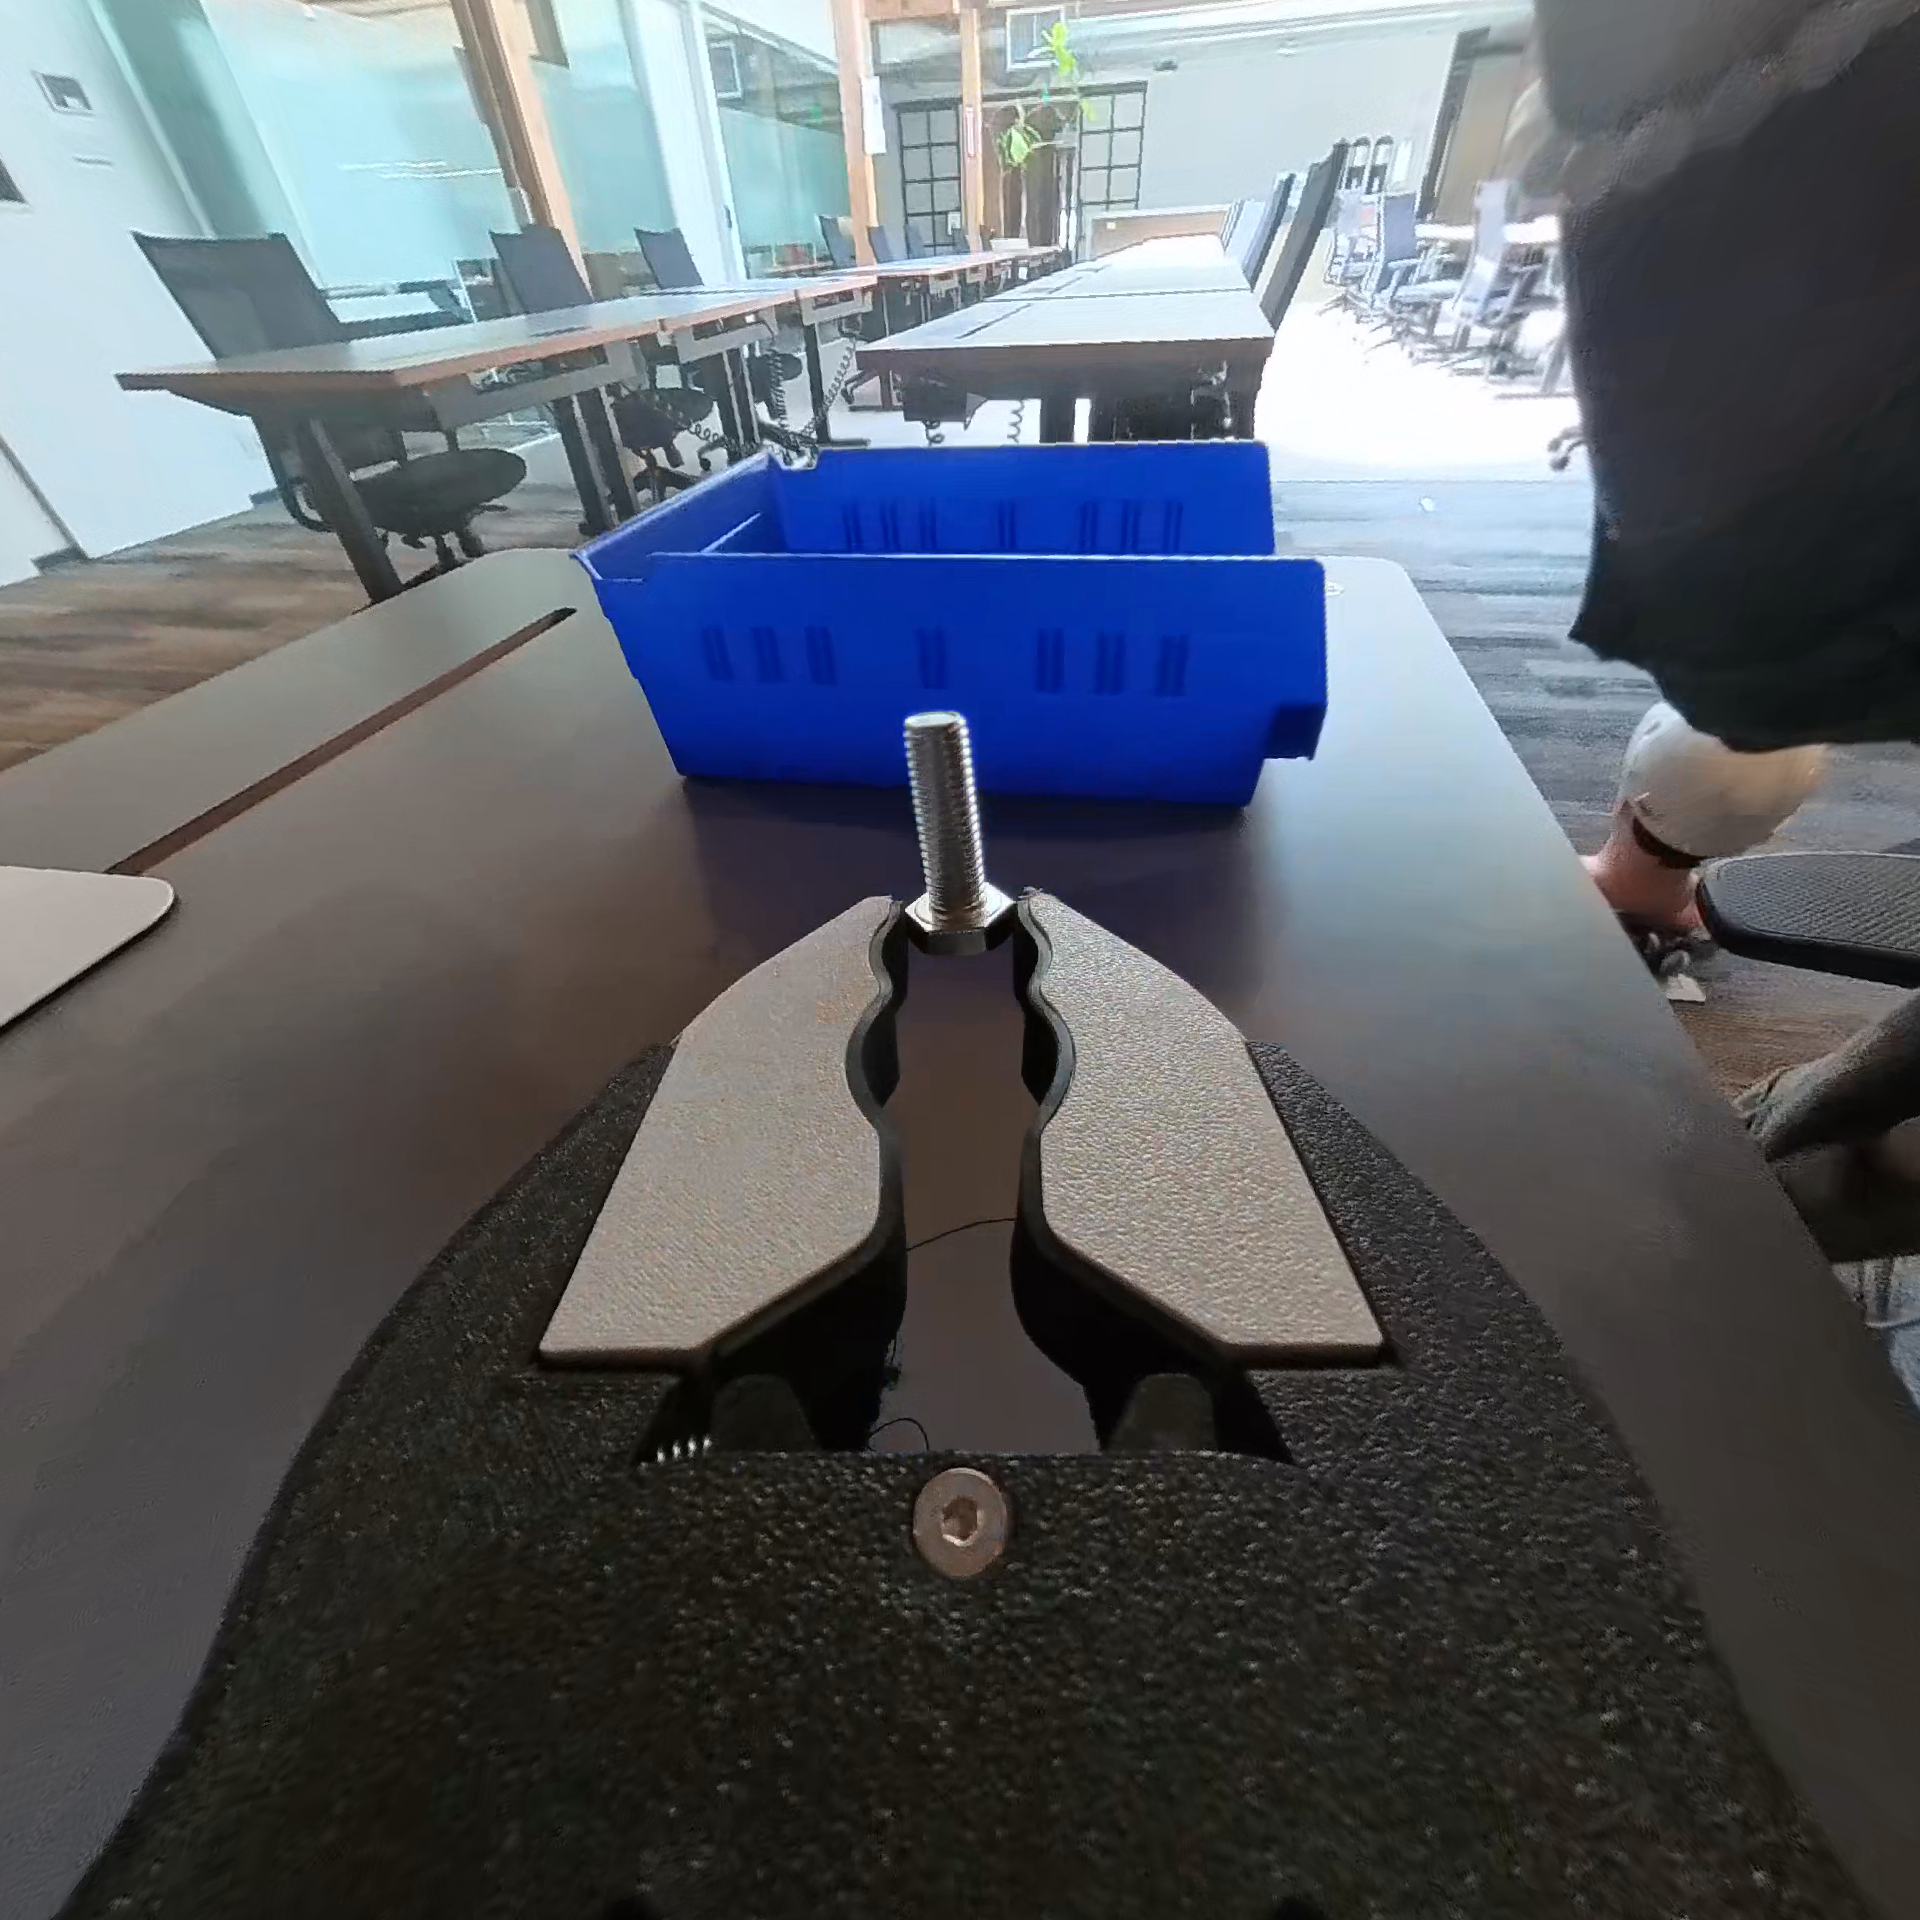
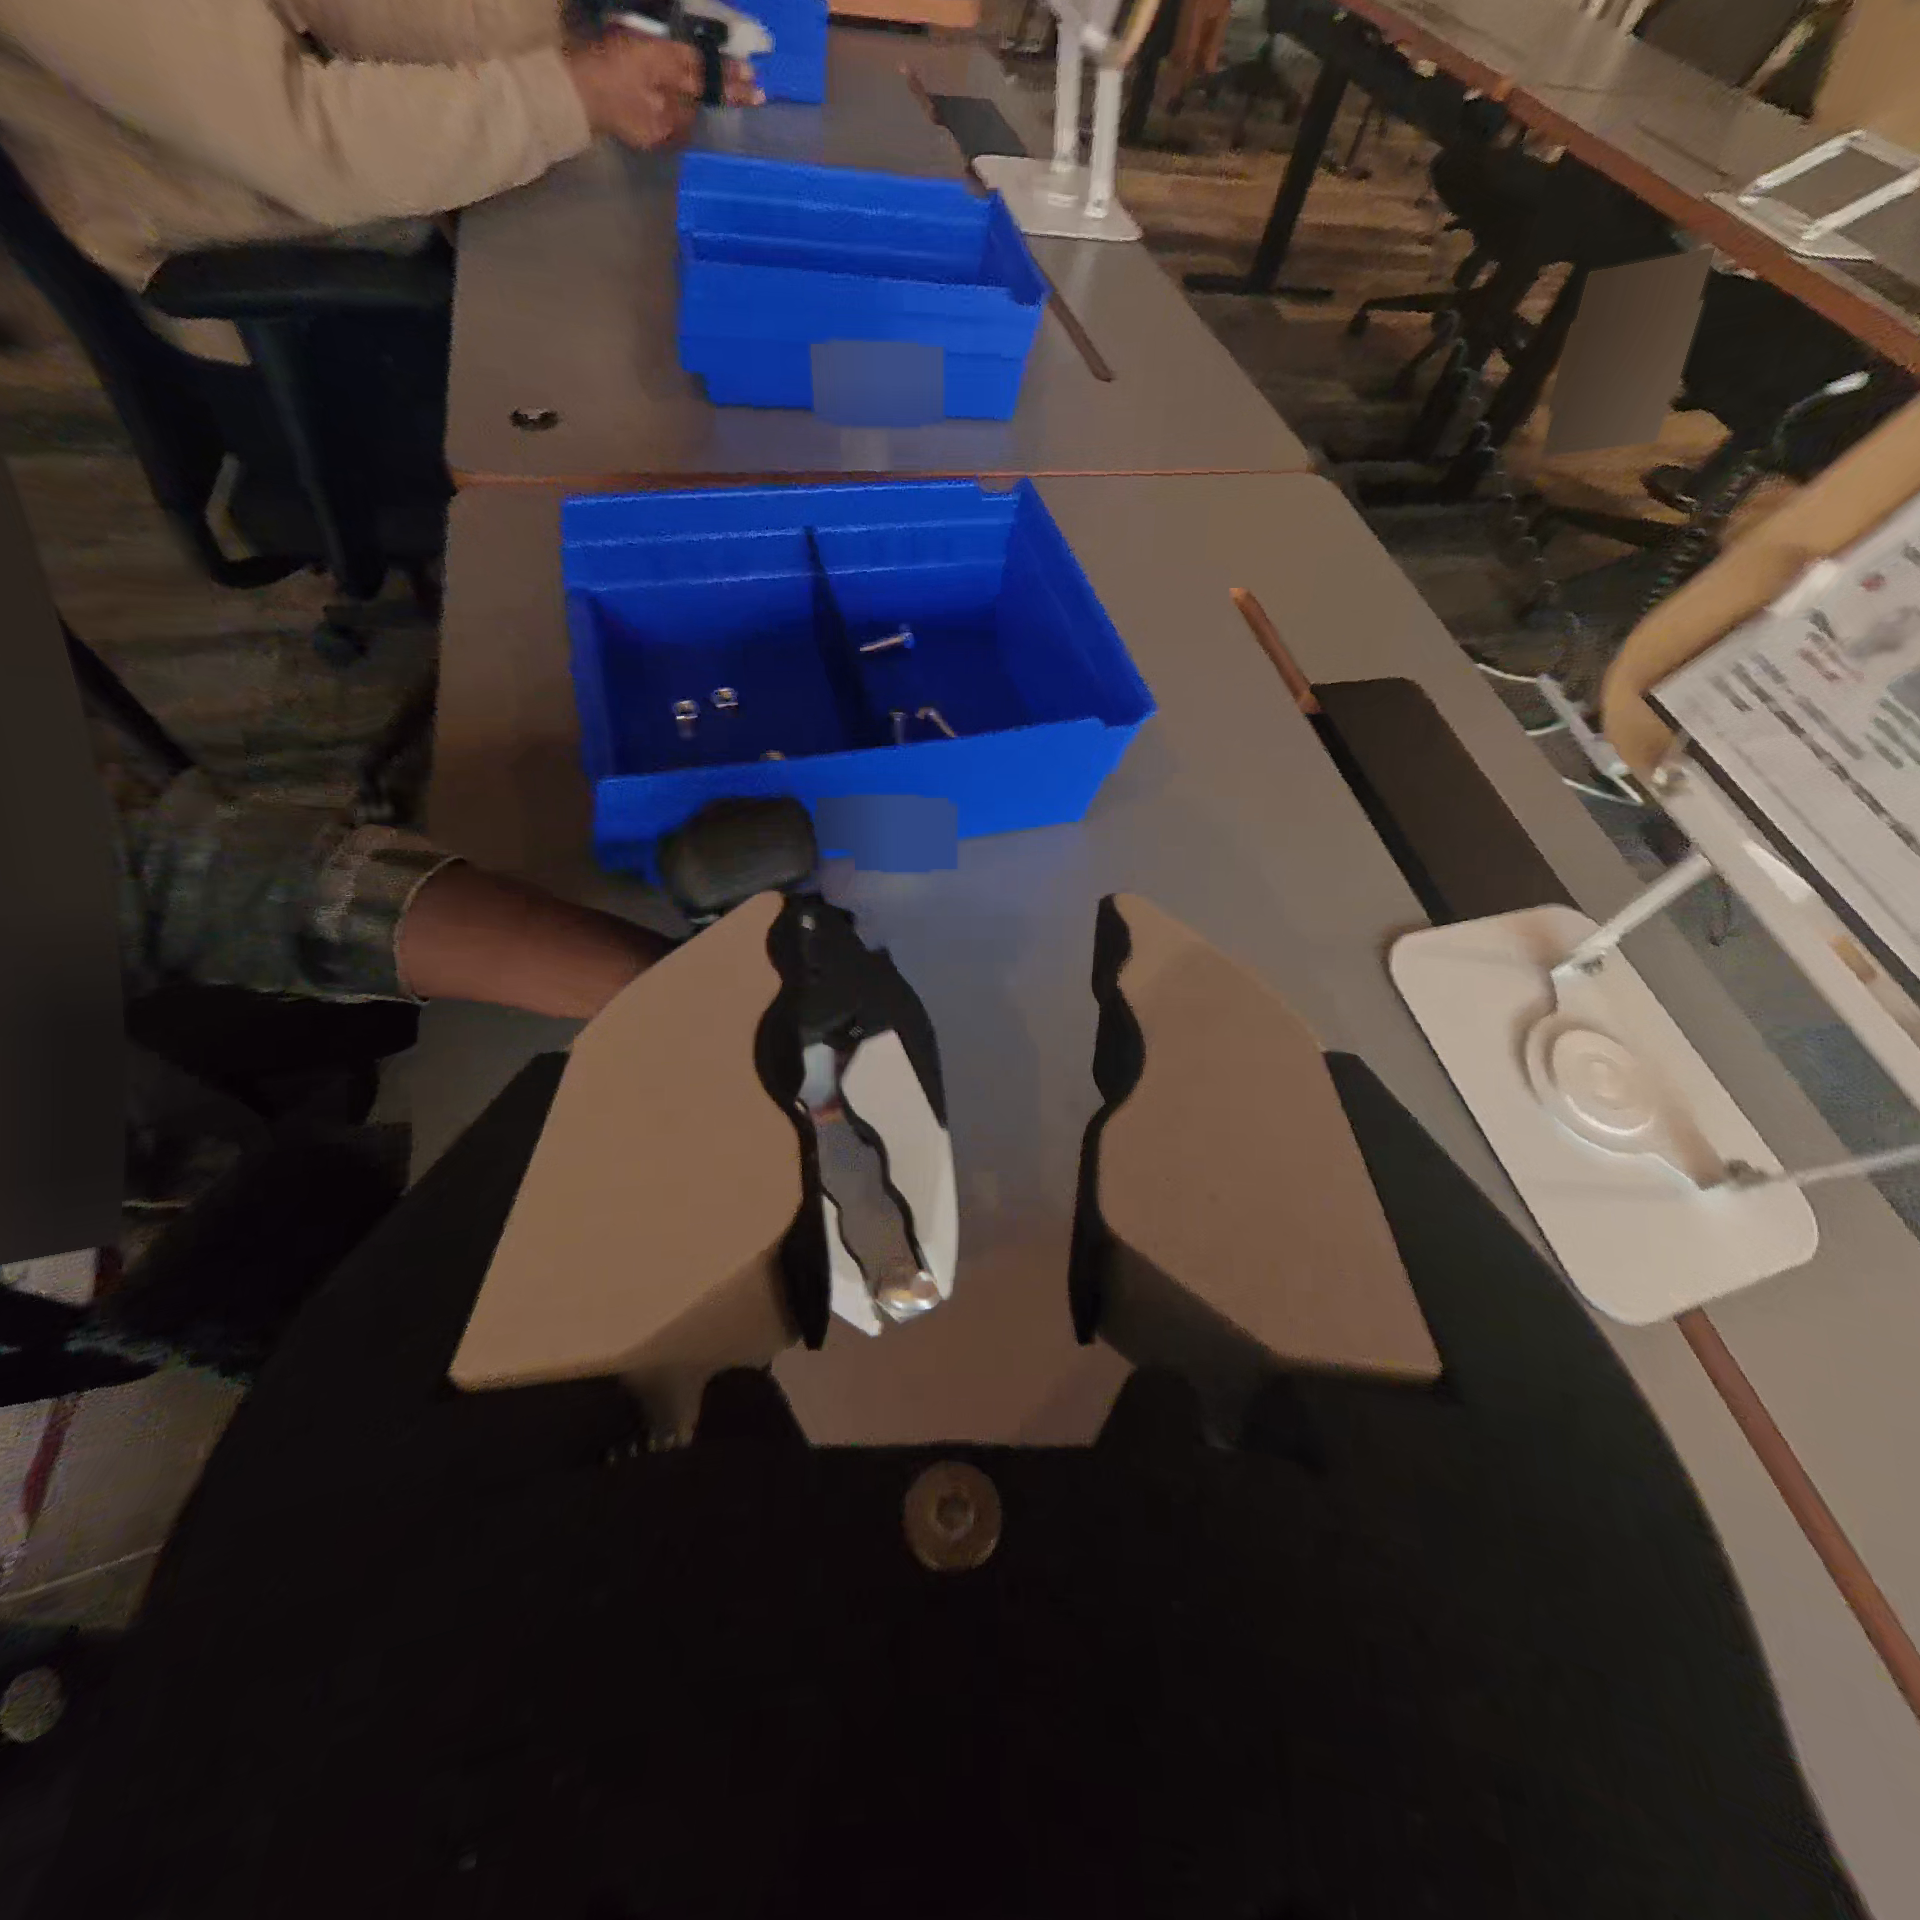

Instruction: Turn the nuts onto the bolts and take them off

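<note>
My left gripper (image 1: 951, 920) is shut on the hex head of a silver bolt (image 1: 940, 810), which stands upright just over the dark table, threads bare. My right gripper (image 2: 948, 920) is open and empty. It hovers above the left gripper, whose pale fingers (image 2: 920, 1132) and the bolt's tip (image 2: 906, 1291) show between my right fingers. The blue bin (image 2: 1081, 665) lies beyond, split by a divider. A few nuts (image 2: 701, 712) lie in its left compartment and small bolts (image 2: 886, 641) in its right one. In the left wrist view the bin's side wall (image 1: 966, 655) stands just behind the bolt.
A second blue bin (image 2: 852, 270) sits on the far table, where another person's sleeve (image 2: 260, 114) reaches in. A white stand base (image 2: 1600, 1101) with a paper holder is at the right. A forearm (image 2: 499, 945) lies at the left table edge. A white plate corner (image 1: 62, 935) is at the left. The left gripper's tips are roughly 20 cm from the right gripper's.
</note>
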`<state>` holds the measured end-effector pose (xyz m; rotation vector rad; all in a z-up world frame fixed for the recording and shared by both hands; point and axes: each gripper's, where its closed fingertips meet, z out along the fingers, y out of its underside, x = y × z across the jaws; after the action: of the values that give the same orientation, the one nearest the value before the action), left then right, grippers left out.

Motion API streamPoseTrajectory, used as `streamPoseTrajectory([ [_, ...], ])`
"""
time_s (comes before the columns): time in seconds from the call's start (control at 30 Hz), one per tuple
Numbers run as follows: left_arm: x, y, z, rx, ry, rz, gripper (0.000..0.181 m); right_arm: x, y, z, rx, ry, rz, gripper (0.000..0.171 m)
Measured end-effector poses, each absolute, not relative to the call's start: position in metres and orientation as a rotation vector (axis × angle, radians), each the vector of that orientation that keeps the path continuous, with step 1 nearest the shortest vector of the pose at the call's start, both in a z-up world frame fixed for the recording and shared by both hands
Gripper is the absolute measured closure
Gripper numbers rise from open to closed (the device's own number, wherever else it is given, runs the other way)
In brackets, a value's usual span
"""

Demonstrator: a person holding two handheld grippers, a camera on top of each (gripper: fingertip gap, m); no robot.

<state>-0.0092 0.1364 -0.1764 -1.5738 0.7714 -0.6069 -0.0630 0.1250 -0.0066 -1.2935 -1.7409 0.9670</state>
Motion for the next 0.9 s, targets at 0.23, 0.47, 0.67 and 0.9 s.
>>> streamPoseTrajectory([
  [0.23,-0.008,0.145,-0.186,-1.585,0.768,-0.612,0.162,-0.131,0.04,-0.005,-1.125,-2.117,0.895,0.124],
  [0.47,0.001,0.144,-0.189,-1.578,0.789,-0.621,0.162,-0.227,-0.043,-0.079,-1.077,-2.618,0.537,0.118],
  [0.67,0.006,0.14,-0.183,-1.548,0.783,-0.638,0.162,-0.283,-0.046,-0.161,-1.096,-2.851,0.256,0.124],
  [0.9,0.015,0.139,-0.186,-1.55,0.802,-0.646,0.162,-0.292,-0.024,-0.232,-0.835,-3.043,-0.035,0.121],
])
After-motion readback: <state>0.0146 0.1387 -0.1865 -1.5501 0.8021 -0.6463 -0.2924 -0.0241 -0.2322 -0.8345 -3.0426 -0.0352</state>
